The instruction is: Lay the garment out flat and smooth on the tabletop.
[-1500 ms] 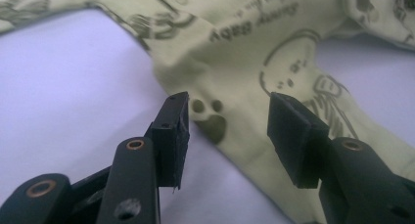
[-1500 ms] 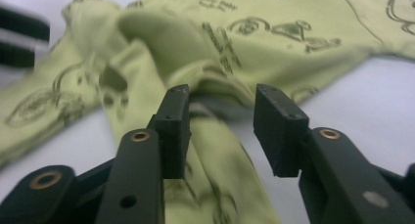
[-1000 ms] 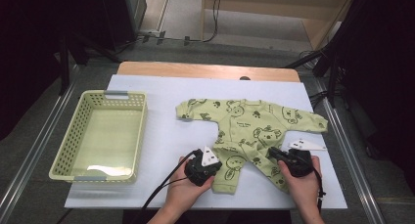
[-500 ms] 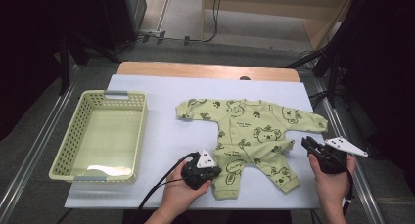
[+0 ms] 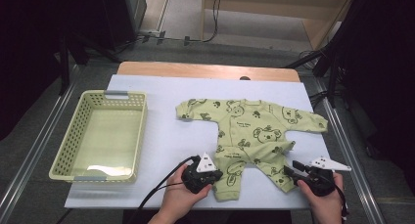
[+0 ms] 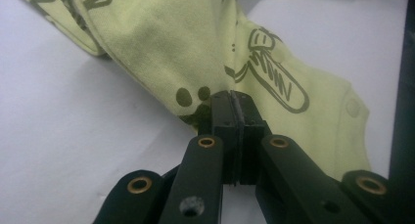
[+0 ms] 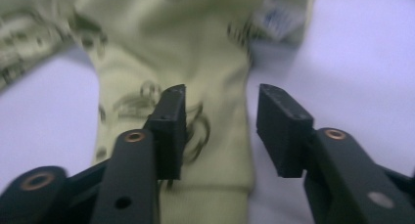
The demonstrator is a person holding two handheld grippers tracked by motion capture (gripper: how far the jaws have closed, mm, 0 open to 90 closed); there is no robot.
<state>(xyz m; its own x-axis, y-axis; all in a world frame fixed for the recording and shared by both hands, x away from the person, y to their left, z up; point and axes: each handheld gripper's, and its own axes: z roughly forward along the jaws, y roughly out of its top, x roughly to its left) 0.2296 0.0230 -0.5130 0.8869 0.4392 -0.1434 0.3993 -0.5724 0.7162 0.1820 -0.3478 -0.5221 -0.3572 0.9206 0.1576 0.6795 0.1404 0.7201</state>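
Observation:
A light green baby onesie with dark animal prints lies flat on the white mat, sleeves spread and legs toward me. My left gripper is shut on the fabric of its left leg; in the left gripper view the jaws pinch a fold of the cloth. My right gripper sits at the end of the right leg. Its jaws have just been opening and stand apart over the leg's cuff, with the pads off the cloth.
A pale green plastic basket stands on the mat's left side. Bare wood of the table shows past the mat's far edge. Metal rails run along both sides, and the floor around is dark.
My right gripper swung out to the right, then came back nearer me at the right leg's end, and its jaws opened. The right leg now lies spread outward. The left gripper stayed put.

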